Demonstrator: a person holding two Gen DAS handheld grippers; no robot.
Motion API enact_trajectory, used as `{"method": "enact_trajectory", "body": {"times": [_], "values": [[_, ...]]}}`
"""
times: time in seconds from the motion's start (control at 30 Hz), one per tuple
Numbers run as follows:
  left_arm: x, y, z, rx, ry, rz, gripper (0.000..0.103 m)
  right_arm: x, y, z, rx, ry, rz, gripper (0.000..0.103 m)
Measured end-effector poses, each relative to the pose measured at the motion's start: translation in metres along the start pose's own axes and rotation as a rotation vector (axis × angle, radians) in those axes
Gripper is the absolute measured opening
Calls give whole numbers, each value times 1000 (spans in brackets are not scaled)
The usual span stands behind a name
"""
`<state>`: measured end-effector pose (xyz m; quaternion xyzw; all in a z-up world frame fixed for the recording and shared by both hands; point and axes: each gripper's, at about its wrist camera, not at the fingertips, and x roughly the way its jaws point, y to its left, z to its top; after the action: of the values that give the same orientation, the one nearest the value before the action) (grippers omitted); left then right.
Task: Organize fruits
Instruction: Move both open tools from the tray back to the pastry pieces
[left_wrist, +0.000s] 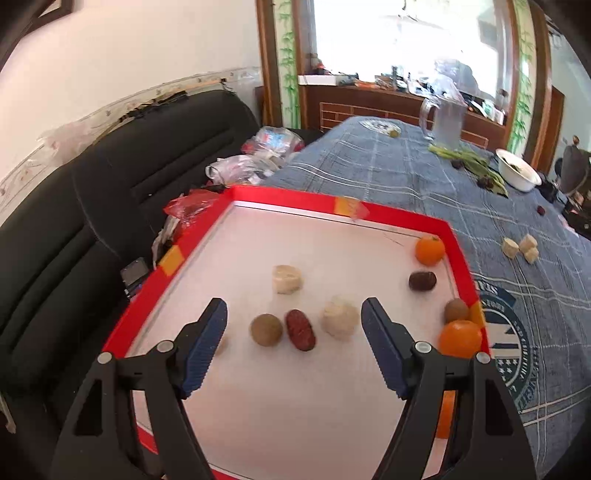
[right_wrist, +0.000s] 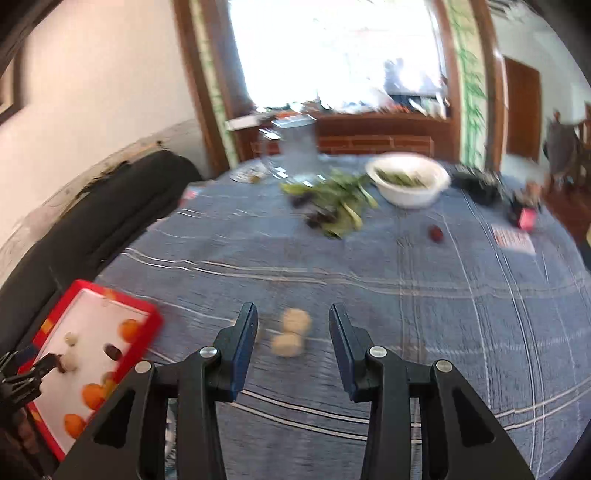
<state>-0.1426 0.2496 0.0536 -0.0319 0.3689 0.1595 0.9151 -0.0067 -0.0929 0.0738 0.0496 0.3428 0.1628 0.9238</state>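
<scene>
A red-rimmed white tray (left_wrist: 295, 195) holds oranges (left_wrist: 429, 250), a dark date (left_wrist: 422, 280), brown round fruits (left_wrist: 266, 329), a red date (left_wrist: 301, 329) and pale chunks (left_wrist: 340, 317). My left gripper (left_wrist: 293, 306) hangs open just above the tray, with the red date, a brown fruit and a pale chunk lying loose under its gap. My right gripper (right_wrist: 292, 308) is open over the blue cloth, aimed at two pale chunks (right_wrist: 287, 345) just beyond its fingertips and touching neither. In the right wrist view, which is blurred, the tray (right_wrist: 147, 306) lies at the lower left.
A red date (right_wrist: 436, 233) lies alone on the checked blue cloth (right_wrist: 406, 295). Farther back stand a white bowl (right_wrist: 408, 177), loose greens (right_wrist: 332, 206) and a glass jug (right_wrist: 297, 147). A black sofa (left_wrist: 110, 221) with plastic bags (left_wrist: 258, 155) borders the table's left side.
</scene>
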Motion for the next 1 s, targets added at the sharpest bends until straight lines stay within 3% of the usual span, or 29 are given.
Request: {"method": "enact_trajectory", "body": {"times": [0.17,0.37,0.47,0.57,0.77,0.9,1.0], "values": [[-2,-14,2,22,0,11,76,17,-40,-2,136,91,-44,40],[-5,-45,11,69,-14,-26,76,-3,-118,-2,414,34,-127,40],[-8,-74,17,129,-29,-73,77,-9,-138,-6,472,25,-199,40],[-9,-106,21,188,-34,-128,77,-7,-146,-10,519,36,-186,40],[-1,-153,25,279,-27,-169,80,11,-120,-6,423,74,-106,40],[12,-163,27,290,9,-164,80,20,-84,-5,309,88,15,40],[16,-165,25,286,22,-161,80,23,-58,-6,202,92,47,40]]}}
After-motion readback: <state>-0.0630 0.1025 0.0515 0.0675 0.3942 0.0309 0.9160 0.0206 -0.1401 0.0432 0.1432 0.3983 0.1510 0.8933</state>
